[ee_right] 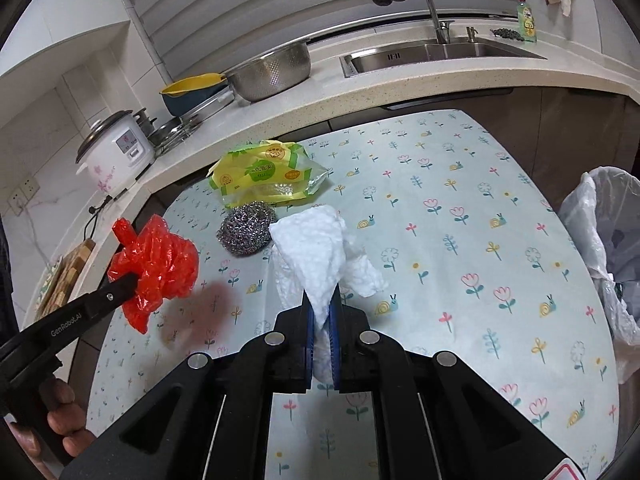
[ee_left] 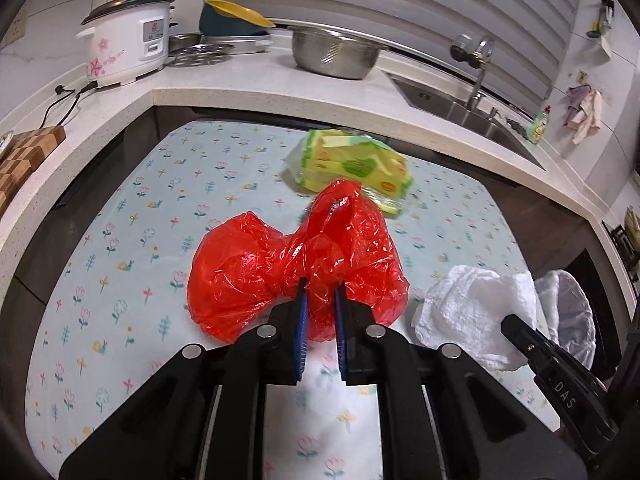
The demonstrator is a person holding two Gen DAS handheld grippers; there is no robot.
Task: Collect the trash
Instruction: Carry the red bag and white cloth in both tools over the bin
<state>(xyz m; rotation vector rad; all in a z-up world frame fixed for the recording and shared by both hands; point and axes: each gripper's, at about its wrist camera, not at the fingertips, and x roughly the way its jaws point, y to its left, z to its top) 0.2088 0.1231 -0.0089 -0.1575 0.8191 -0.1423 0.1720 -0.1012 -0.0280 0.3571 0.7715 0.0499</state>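
Observation:
My left gripper [ee_left: 320, 300] is shut on a crumpled red plastic bag [ee_left: 256, 268], held above the flowered tablecloth [ee_left: 132, 220]; the same red plastic bag [ee_right: 160, 264] and left gripper [ee_right: 134, 278] show at the left of the right wrist view. My right gripper [ee_right: 322, 308] is shut on a crumpled white paper towel [ee_right: 316, 252], also lifted; that white paper towel [ee_left: 472, 308] appears low right in the left wrist view. A bin lined with a white bag [ee_right: 600, 248] stands at the table's right edge.
A yellow-green packet [ee_right: 264, 172] and a steel wool scourer [ee_right: 248, 232] lie on the table. Behind runs a counter [ee_left: 248, 84] with a rice cooker [ee_left: 124, 40], a metal colander [ee_left: 332, 52], stacked bowls and a sink [ee_right: 436, 54]. A hand [ee_right: 60, 428] holds the left gripper's handle.

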